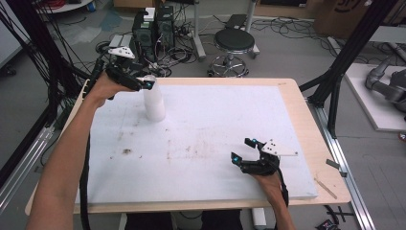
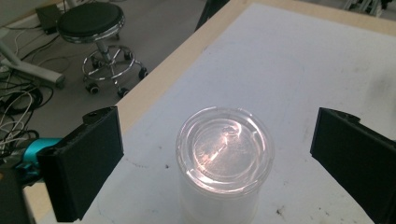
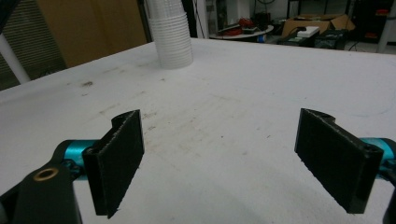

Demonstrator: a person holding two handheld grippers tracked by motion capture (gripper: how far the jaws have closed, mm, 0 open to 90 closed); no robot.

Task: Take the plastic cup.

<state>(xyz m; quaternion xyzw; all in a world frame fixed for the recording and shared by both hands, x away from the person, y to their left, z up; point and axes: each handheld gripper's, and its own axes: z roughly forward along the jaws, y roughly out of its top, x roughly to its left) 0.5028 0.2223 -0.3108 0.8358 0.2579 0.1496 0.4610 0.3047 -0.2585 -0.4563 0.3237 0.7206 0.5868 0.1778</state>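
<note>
White foam board (image 1: 206, 143), stained brown near its middle, covers the wooden table, with a black round stool (image 1: 233, 42) on the floor beyond. Near the board's far left corner stands a tall stack of white translucent plastic cups (image 1: 154, 103). Above its top hangs the left gripper (image 2: 217, 154), jaws spread wide to either side, not touching. At the near right, the right gripper (image 1: 243, 149) rests with jaws apart, holding nothing.

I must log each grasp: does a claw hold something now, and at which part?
Nothing is held. The left claw is open around the top of the stack of cups, not touching; the right claw is open.
</note>
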